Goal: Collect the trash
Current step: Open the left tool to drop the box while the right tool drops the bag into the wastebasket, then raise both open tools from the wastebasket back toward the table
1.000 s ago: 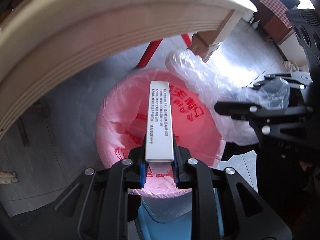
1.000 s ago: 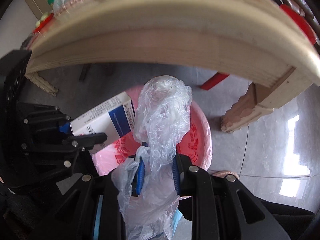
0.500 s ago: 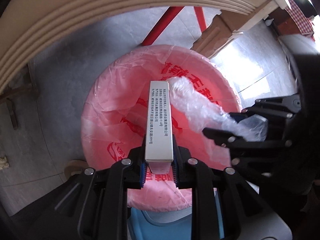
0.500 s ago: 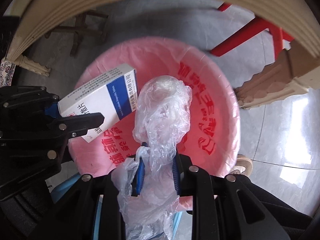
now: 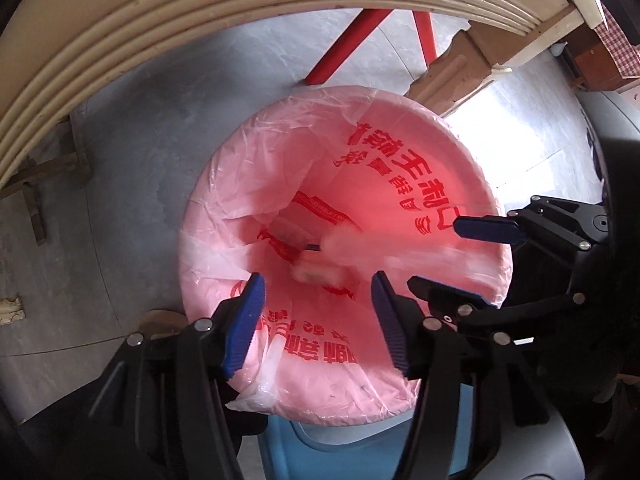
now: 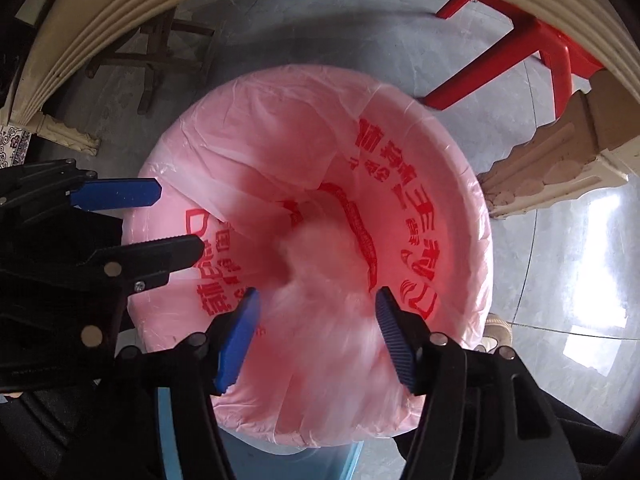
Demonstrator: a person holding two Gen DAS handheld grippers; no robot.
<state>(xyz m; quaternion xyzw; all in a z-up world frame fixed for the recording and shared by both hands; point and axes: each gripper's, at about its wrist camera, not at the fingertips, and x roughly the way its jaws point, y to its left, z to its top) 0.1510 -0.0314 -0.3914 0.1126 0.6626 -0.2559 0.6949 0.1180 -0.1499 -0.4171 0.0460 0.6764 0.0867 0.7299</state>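
Note:
A bin lined with a pink bag (image 5: 400, 184) printed in red stands on the floor below both grippers; it also shows in the right wrist view (image 6: 248, 128). My left gripper (image 5: 318, 312) is open and empty above the bin's mouth. My right gripper (image 6: 316, 324) is open and empty above it too. A blurred small box (image 5: 316, 274) and the clear crumpled plastic bag (image 6: 316, 268) are falling inside the liner. The right gripper also shows at the right of the left wrist view (image 5: 468, 258), and the left gripper at the left of the right wrist view (image 6: 160, 220).
A cream wooden table edge (image 5: 200, 12) arches over the bin, with a carved leg (image 6: 560, 160) to the right. Red stool legs (image 6: 500, 52) stand behind the bin. A dark wooden stand (image 6: 160, 52) is at the back left. The floor is grey tile.
Both grippers opened. The box left my left gripper and the plastic bag left my right gripper; both are dropping into the pink-lined bin.

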